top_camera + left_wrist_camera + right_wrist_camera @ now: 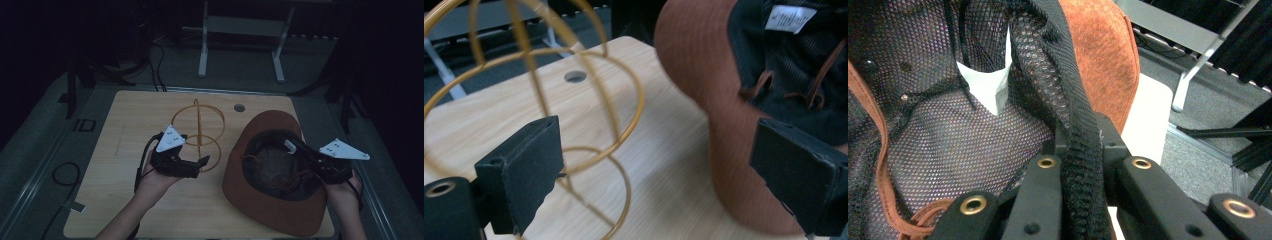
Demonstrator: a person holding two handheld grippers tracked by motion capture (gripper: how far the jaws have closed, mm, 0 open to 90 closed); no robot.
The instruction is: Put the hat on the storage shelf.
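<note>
- One brown suede wide-brimmed hat (272,197) lies upside down on the right half of the light wooden table (120,165); its crown opening faces up, showing a black mesh lining (953,145).
- One white label (988,87) is inside the hat, sewn near the lining's edge.
- One brown leather cord (880,170) lies looped in the crown.
- One gold wire stand made of rings (199,134) stands upright at the table's centre, just left of the hat's brim.
- Two grippers, one in each hand.
- Right gripper (1083,170): fingers narrow, pinched on the black inner band of the hat (1073,110) at the crown's right rim.
- Left gripper (659,175): fingers wide apart, nothing between the pads; it hovers above the table, with the wire stand beside one finger (524,170) and the hat's brim beside the other.
- One small round hole (239,107) in the table near its far edge.
- One white metal frame (240,35) on the floor beyond the table.
</note>
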